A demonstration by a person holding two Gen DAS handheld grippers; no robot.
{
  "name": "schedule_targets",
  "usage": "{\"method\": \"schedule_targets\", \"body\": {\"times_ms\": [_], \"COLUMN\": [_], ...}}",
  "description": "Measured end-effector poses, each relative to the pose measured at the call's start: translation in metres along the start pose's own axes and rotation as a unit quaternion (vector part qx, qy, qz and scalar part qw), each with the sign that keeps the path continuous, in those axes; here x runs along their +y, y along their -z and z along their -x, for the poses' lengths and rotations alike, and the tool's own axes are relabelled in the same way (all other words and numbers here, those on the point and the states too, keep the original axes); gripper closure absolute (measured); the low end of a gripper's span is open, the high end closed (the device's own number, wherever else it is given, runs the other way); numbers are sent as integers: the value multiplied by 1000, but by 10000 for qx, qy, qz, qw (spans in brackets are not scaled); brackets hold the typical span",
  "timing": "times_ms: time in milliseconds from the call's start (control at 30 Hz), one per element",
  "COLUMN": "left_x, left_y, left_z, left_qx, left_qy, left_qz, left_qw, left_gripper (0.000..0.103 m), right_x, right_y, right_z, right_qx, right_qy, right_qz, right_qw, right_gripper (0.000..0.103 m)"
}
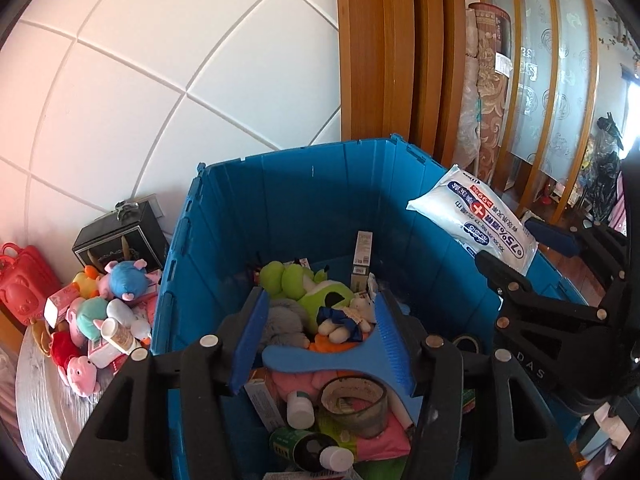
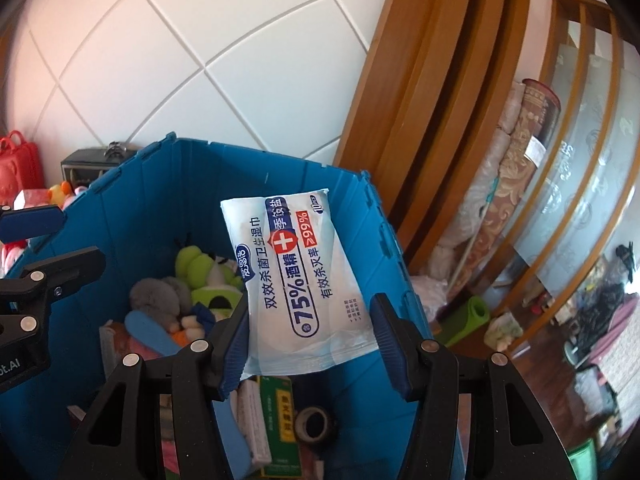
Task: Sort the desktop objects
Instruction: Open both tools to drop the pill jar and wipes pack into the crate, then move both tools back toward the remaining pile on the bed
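Both grippers hang over the open blue crate [image 1: 280,200].

Right gripper [image 2: 308,344]: fingers clamped on the lower end of a white wet-wipe pack [image 2: 296,272], which stands up and out from the fingers, above the crate's interior near its right wall. In the left wrist view the same pack [image 1: 476,220] shows over the crate's right rim.

Left gripper [image 1: 320,344]: fingers apart. A blue comb [image 1: 332,360] lies across the gap between them, seemingly atop the crate's heap; whether a pad touches it cannot be told.

Crate contents: green plush [image 1: 308,288], grey plush [image 1: 282,322], tape roll [image 1: 354,404], small bottles, boxes. Already crowded.

Outside the crate, on the surface to the left: a pile of soft toys [image 1: 100,304], a white tube [image 1: 120,336], a red basket [image 1: 22,280], a black box [image 1: 120,236]. These are judged still unsorted.

Risks:
- The pack is soft and held by one end only; it may sag or slip from the pads.
- If let go this close to the right wall, it could catch on the rim and tip outside.
- The two grippers are close together; the right one, crossing inward, could knock the left.
- Lowering the left fingers may jam them against the comb or tape roll.
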State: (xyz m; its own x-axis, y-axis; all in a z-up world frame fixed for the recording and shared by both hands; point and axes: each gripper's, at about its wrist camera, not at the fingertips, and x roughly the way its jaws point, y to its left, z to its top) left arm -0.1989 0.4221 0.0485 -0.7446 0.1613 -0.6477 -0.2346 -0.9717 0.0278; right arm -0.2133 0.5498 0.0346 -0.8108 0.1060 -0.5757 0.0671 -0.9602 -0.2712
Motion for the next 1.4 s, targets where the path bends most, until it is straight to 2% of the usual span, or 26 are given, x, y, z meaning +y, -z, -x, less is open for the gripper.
{"method": "schedule_targets", "body": {"times_ms": [167,267,333,367,467,867,1000,1200,1333,1400], "left_x": [1,0,0,0,2,13,25,58,93,112], "left_y": [17,25,29,31,36,56,65,81,91,97], "left_z": [5,9,11,12,16,37,52,82,101,109], "left_qx": [150,148,144,137,120,-118,-305,-649,-832,-937], "left_qy": [63,94,116,118,162,152,104,-160,-369,-491], "left_qz": [12,11,23,26,43,102,205,441,683,776], "left_qw": [9999,9998,9998,9998,9998,9998,9993,9968,9935,9914], "left_gripper": [48,48,48,48,48,48,48,48,34,34], "right_x": [3,4,3,2,3,10,17,40,64,82], "right_y": [8,15,18,19,25,54,58,54,47,42], "right_z": [-3,-4,-3,-2,5,43,58,81,93,99], "right_qx": [317,427,441,438,385,200,75,-257,-417,-470], "right_qy": [-40,10,71,42,21,-19,-164,-485,-837,-991], "right_qz": [227,323,357,341,419,515,404,185,46,36], "right_qw": [9992,9986,9984,9984,9984,9985,9990,9983,9956,9940], "right_gripper": [45,41,28,17,0,0,0,0,0,0]}}
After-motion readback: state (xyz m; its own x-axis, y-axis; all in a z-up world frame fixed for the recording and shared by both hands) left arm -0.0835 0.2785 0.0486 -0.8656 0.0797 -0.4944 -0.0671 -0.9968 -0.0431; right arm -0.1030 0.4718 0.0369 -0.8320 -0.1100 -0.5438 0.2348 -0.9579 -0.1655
